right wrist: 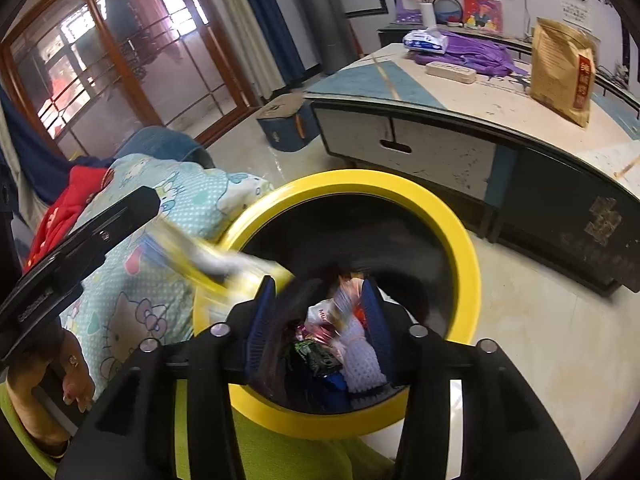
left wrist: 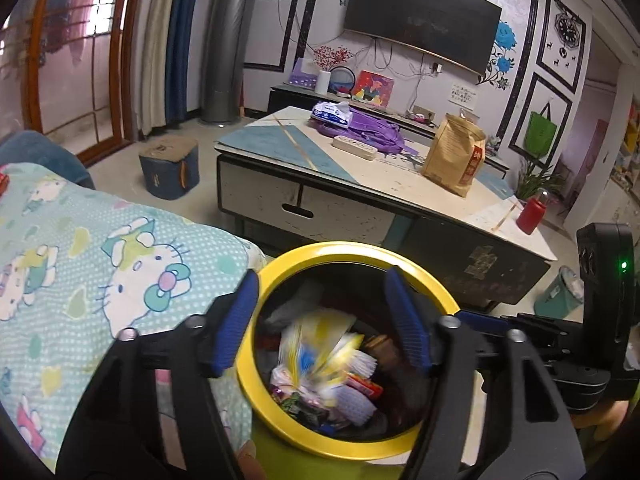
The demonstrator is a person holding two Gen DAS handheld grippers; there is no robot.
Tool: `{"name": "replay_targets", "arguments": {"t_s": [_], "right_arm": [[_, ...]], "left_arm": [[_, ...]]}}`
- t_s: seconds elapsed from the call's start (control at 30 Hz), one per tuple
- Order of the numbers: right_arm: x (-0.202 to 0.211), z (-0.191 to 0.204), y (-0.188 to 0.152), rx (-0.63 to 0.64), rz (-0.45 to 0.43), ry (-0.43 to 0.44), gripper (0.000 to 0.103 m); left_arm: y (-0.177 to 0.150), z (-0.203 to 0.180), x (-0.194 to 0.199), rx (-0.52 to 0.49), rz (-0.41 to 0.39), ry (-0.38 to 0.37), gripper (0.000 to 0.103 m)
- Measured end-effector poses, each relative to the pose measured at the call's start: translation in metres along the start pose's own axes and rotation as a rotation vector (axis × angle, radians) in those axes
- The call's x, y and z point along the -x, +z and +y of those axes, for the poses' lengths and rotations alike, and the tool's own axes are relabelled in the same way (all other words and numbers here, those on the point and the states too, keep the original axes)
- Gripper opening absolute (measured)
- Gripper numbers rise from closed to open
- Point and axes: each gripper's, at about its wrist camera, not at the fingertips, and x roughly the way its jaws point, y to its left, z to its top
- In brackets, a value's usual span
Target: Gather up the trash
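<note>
Over the yellow-rimmed bin (left wrist: pixel 256 380) I have both tongs pointing down into its mouth. My left gripper (left wrist: pixel 326 320) stands wide open, its blue pads straddling the near-left part of the rim, with nothing pressed between them. Below it a blurred yellow, white and blue wrapper (left wrist: pixel 316 344) lies loose above the heap of trash (left wrist: pixel 340 396) in the bin; I cannot tell whether it has landed. My right gripper (right wrist: pixel 320 320) is partly open, its pads apart and clamping nothing, and between them I see straight down onto crumpled packets and a white dimpled piece (right wrist: pixel 364 360) at the bottom.

In the right wrist view the wrapper is a smeared yellow streak (right wrist: pixel 208 260) across the bin's left rim, too blurred to read. The bin's dark inside hides most of what lies deeper, and the individual packets are hard to make out. The bin's outer wall is mostly cut off by the gripper bodies.

Just left of the bin lies a cartoon-cat blanket (left wrist: pixel 100 248) with a red cloth (right wrist: pixel 68 208) on it. Beyond stands a low table (left wrist: pixel 360 184) carrying a brown paper bag (left wrist: pixel 454 152), a power strip (left wrist: pixel 354 147), purple fabric (left wrist: pixel 368 130) and a red bottle (left wrist: pixel 530 214). A small blue stool (left wrist: pixel 170 168) sits on the floor, well apart from the bin.
</note>
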Motion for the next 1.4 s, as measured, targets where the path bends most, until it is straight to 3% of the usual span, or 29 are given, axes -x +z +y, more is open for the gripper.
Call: {"name": "replay_targets", "arguments": {"t_s": [0.17,0.27,0.37,0.57,0.7,0.97,1.13,1.4], "right_arm": [[0.012,0.007,-0.004,0.024,-0.032,-0.031,0.057],[0.024,0.016,-0.005,0.056,-0.088,-0.047,0.074],[0.038,0.030,-0.007,0.105,-0.158,-0.065,0.084],[0.063,0.046,-0.015,0.162,-0.308,-0.066,0.096],[0.082,0.055,-0.021,0.181,-0.427,-0.063,0.097],[0.107,0.065,-0.029,0.194,-0.582,-0.060,0.097],[0.111,0.073,-0.035,0.230,-0.631,-0.091,0.097],[0.106,0.074,-0.038,0.242,-0.624,-0.106,0.097]], "left_arm": [[-0.004,0.002,0.010,0.022,-0.001,-0.018,0.090],[-0.006,0.007,0.019,0.033,-0.004,-0.010,0.092],[-0.009,0.013,0.031,0.038,-0.015,0.005,0.092],[-0.016,0.022,0.061,0.055,-0.054,0.061,0.092],[-0.022,0.022,0.085,0.044,-0.106,0.086,0.092],[-0.031,0.016,0.120,-0.016,-0.224,0.099,0.092],[-0.038,0.012,0.127,-0.040,-0.243,0.113,0.092],[-0.044,0.016,0.133,-0.015,-0.256,0.128,0.092]]}}
